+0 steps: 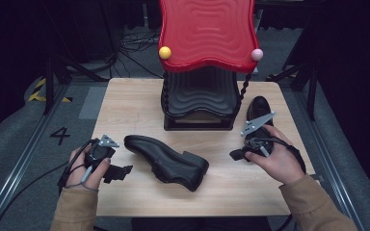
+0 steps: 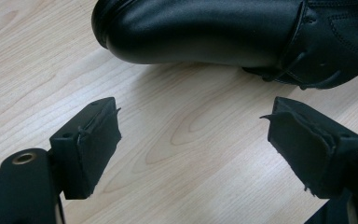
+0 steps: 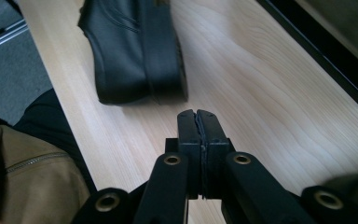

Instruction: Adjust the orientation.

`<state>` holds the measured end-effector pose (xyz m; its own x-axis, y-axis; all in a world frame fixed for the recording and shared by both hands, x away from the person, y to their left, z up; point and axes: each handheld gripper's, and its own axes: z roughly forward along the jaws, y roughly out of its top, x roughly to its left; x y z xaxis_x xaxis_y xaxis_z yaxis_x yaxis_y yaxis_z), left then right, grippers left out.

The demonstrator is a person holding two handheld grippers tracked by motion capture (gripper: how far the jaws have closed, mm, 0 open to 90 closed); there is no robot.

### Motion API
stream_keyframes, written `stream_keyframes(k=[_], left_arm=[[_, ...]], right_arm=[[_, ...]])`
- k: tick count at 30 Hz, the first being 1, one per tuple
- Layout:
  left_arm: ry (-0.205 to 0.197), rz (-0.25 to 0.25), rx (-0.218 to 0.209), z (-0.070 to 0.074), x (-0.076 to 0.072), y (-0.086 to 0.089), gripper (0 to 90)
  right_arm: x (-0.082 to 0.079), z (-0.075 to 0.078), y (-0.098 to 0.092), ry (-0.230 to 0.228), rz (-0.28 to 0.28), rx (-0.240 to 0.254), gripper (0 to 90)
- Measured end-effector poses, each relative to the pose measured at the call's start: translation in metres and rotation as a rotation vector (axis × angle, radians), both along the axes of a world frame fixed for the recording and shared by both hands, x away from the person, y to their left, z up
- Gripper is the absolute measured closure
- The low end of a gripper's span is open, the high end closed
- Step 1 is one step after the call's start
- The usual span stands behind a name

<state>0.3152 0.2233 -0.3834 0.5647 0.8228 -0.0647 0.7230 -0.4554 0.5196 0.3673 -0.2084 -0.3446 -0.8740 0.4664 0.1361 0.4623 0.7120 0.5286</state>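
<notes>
While the glossy, smooth leather shoe (image 2: 223,32) lies just beyond its tips, the left gripper (image 2: 193,126) gapes wide, holding nothing. The right gripper (image 3: 199,116) is clenched, pads together, empty, above pale wood-grain table (image 3: 270,107).

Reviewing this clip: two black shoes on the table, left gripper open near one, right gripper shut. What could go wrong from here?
1. The left gripper stands open short of the near shoe, facing its smooth rounded toe; a pinch there may slip off.
2. The right gripper is shut with nothing between its jaws; unless it opens, it can only push the shoe's heel.
3. The second shoe lies behind the right hand, beside the red-topped rack; a backward sweep might knock it.
</notes>
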Motion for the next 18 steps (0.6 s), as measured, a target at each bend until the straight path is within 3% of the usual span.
stream_keyframes(k=[5,12,18], left_arm=[[-0.002,-0.011,-0.002,-0.001,0.002,-0.001,17.2],[-0.005,-0.021,-0.021,0.001,0.003,-0.002,17.1],[-0.003,-0.026,-0.015,0.002,0.004,-0.003,17.0]], right_arm=[[0.006,-0.007,0.028,0.004,0.057,-0.026,90.0],[0.011,-0.019,0.057,0.025,0.089,-0.030,90.0],[0.012,-0.032,0.080,0.040,0.129,-0.067,90.0]])
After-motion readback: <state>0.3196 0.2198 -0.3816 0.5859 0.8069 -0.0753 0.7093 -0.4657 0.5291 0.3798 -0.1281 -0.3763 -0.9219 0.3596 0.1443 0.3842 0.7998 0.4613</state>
